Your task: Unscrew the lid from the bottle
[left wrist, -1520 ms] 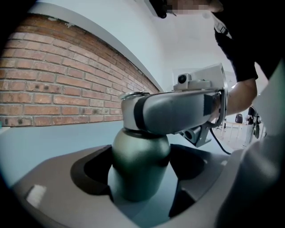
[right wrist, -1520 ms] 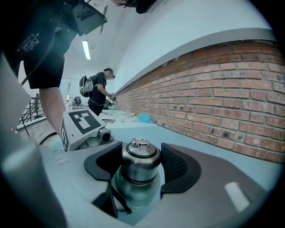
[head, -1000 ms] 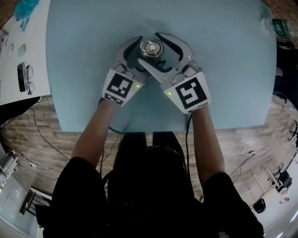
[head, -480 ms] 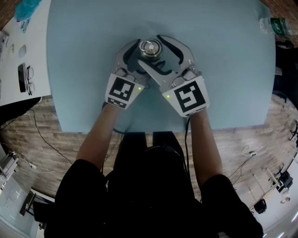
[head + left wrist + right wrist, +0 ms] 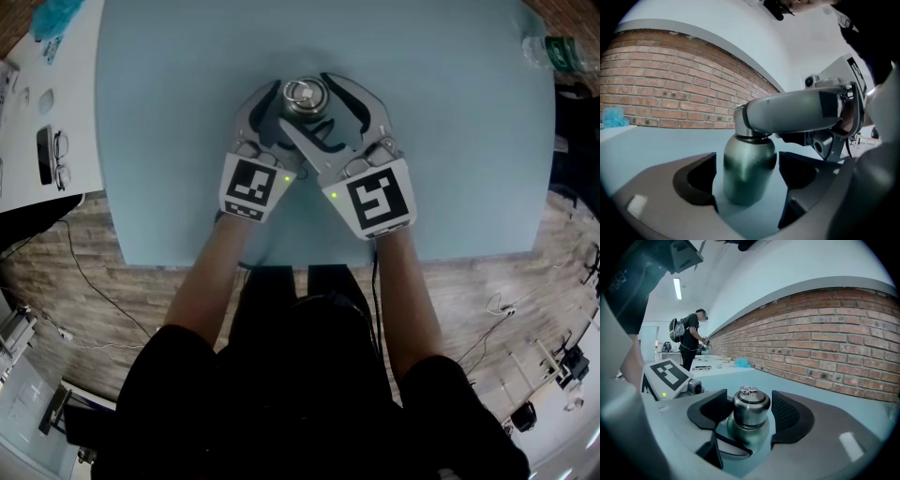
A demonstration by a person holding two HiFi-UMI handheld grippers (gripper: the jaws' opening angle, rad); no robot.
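While the left gripper [image 5: 748, 174] has its dark pads closed in on the lower body of the bottle [image 5: 749, 168], the right gripper [image 5: 749, 412] sits higher and clamps the lid [image 5: 751, 409] between its own two textured pads. The bottle stands upright on the pale blue table [image 5: 450, 141], near the middle of its width and toward the person's side, with both grippers reaching in from the near edge and their jaws crossing round it. Its body is smooth brushed metal with a dark greenish sheen, barrel-shaped and curving in at a rounded shoulder to a narrower neck. The lid is a squat, silver steel cap with a rounded edge and a flat top, on which a small metal ring [image 5: 748, 390] lies. In the left gripper view the cap itself is hidden behind the grey jaw of the right gripper, which crosses just above the shoulder. From the head view the lid shows as a bright round disc [image 5: 303, 96] between the curved grey jaws, with the two marker cubes [image 5: 251, 186] nearer the person. A brick wall [image 5: 843, 333] runs behind the table.
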